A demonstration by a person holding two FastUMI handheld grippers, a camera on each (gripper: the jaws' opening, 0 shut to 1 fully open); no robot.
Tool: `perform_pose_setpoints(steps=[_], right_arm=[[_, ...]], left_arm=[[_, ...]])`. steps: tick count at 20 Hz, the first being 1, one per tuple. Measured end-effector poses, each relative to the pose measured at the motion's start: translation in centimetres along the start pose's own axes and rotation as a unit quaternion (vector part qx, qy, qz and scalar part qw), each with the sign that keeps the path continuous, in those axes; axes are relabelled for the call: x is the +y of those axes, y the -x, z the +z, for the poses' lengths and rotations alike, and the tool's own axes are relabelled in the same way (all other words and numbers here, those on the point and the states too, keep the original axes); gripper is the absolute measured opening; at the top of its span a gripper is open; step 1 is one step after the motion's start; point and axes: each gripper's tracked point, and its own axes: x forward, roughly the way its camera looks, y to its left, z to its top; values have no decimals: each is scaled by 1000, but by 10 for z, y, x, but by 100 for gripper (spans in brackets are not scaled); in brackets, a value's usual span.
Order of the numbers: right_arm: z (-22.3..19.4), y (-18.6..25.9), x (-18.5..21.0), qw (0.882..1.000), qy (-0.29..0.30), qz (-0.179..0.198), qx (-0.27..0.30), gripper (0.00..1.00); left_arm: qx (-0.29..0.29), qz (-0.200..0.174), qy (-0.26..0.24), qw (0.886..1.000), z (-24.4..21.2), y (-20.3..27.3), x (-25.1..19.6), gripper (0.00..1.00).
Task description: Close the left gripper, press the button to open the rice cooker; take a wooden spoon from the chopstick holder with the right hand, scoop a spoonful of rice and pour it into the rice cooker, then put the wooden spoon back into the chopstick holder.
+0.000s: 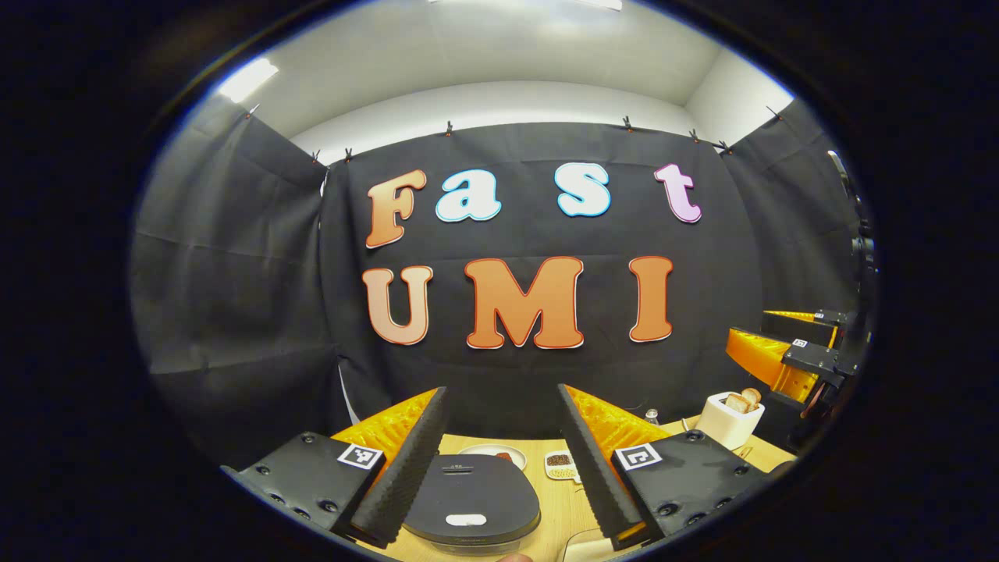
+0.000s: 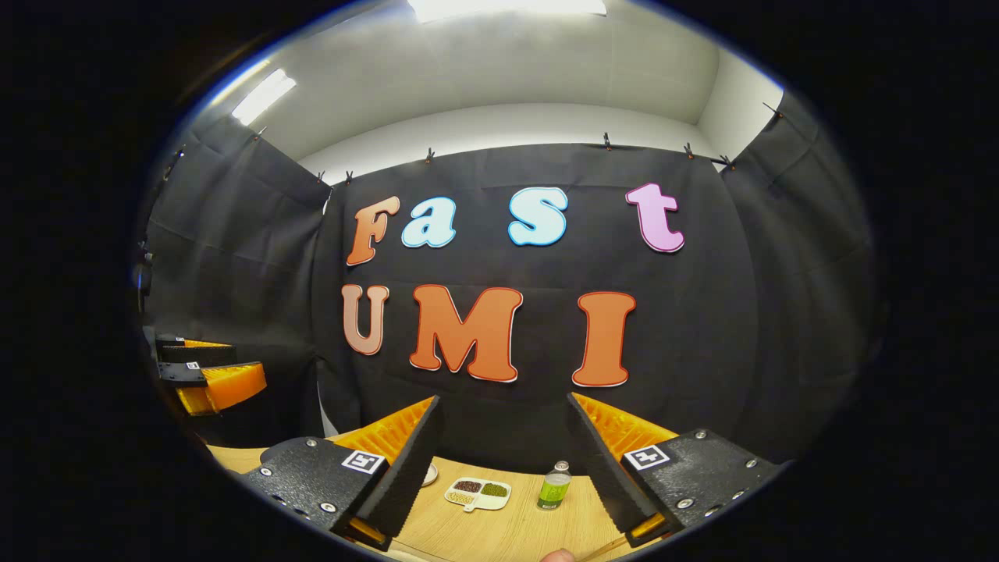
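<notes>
On the wooden worktop (image 1: 558, 507), seen in the left gripper view, the dark rice cooker (image 1: 471, 496) sits with its lid down, a pale button (image 1: 466, 519) near its front edge. The left gripper (image 1: 502, 460) hangs above it with its jaws wide, the cooker framed between the two fingers and touched by neither. Behind the cooker lie a small white plate (image 1: 492, 453) and a little divided dish (image 1: 559, 464) of dark grains. Farther right stands the white chopstick holder (image 1: 730, 420), with wooden handles (image 1: 743, 400) poking out of its top. Beyond it, at the right edge, the other gripper shows, held well above the worktop.

In the right gripper view, the right gripper (image 2: 506, 468) also has its jaws wide and holds nothing. Between its fingers, farther back on the worktop, lie the divided dish (image 2: 478, 493) and a small green bottle (image 2: 554, 485), upright, just right of it. The left gripper (image 2: 211, 375) shows at the left edge.
</notes>
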Motion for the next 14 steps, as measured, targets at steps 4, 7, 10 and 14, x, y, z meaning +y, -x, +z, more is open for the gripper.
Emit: perform_pose_setpoints(steps=[4, 7, 10, 14], right_arm=[[0, -2, 1, 1000, -6, 2, 0, 96], [-6, -5, 2, 1000, -9, 4, 5, 96], [-10, -8, 4, 1000, -18, 8, 12, 100], [-12, -15, 7, 1000, -15, 14, 11, 96]], left_arm=[[0, -1, 2, 1000, -4, 1, -3, 93], [4, 4, 4, 1000, -7, 0, -1, 93], [3, 4, 1, 1000, -7, -1, 0, 93], [-1, 6, -1, 1000, -7, -4, -3, 93]])
